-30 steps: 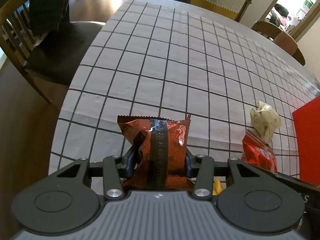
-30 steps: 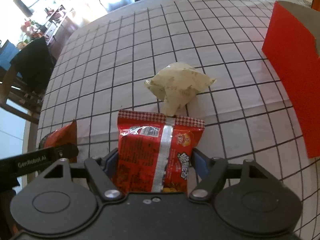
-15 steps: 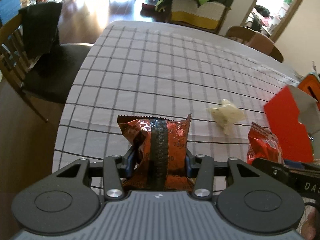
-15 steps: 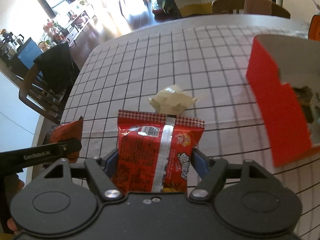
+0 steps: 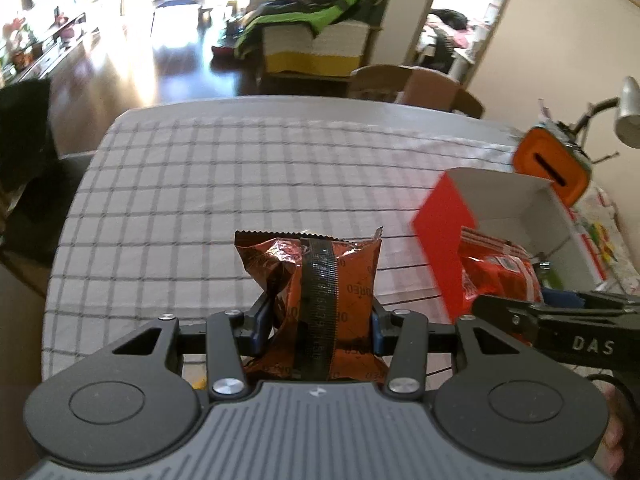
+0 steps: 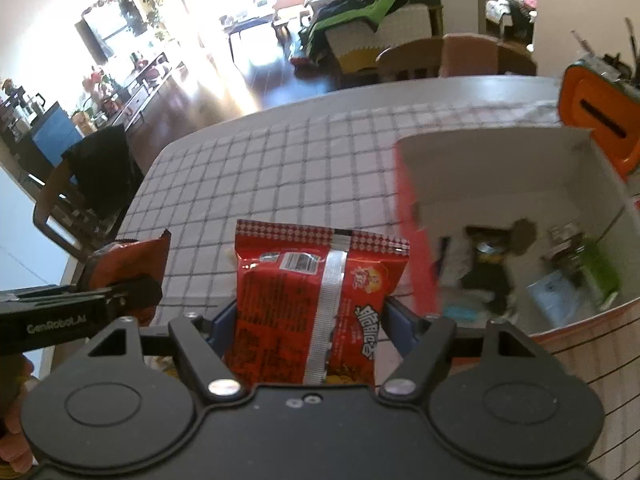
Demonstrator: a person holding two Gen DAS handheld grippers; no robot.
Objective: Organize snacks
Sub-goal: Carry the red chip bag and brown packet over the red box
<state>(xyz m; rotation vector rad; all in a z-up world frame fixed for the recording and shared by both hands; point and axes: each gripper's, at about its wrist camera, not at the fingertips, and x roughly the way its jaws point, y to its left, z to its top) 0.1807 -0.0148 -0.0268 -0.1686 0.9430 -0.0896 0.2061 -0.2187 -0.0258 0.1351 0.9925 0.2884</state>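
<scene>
My left gripper (image 5: 316,320) is shut on a dark orange Oreo packet (image 5: 316,280), held well above the checked tablecloth (image 5: 200,184). My right gripper (image 6: 316,320) is shut on a red snack bag (image 6: 320,296), held high beside the red box (image 6: 416,248). The box is open at the top, white inside, with several snack packs on its floor (image 6: 560,280). In the left wrist view the red box (image 5: 444,232) stands to the right, with the right gripper's red bag (image 5: 496,276) in front of it. The left gripper's Oreo packet (image 6: 128,256) shows at the left of the right wrist view.
An orange container (image 6: 592,108) stands behind the box at the far right. Wooden chairs stand at the table's far end (image 5: 412,84) and left side (image 6: 80,192). The table's left edge (image 5: 60,240) drops to the floor.
Both grippers have risen and tilted up with their packets. The box's open top and inside have come into view. The pale packet on the table has dropped out of sight.
</scene>
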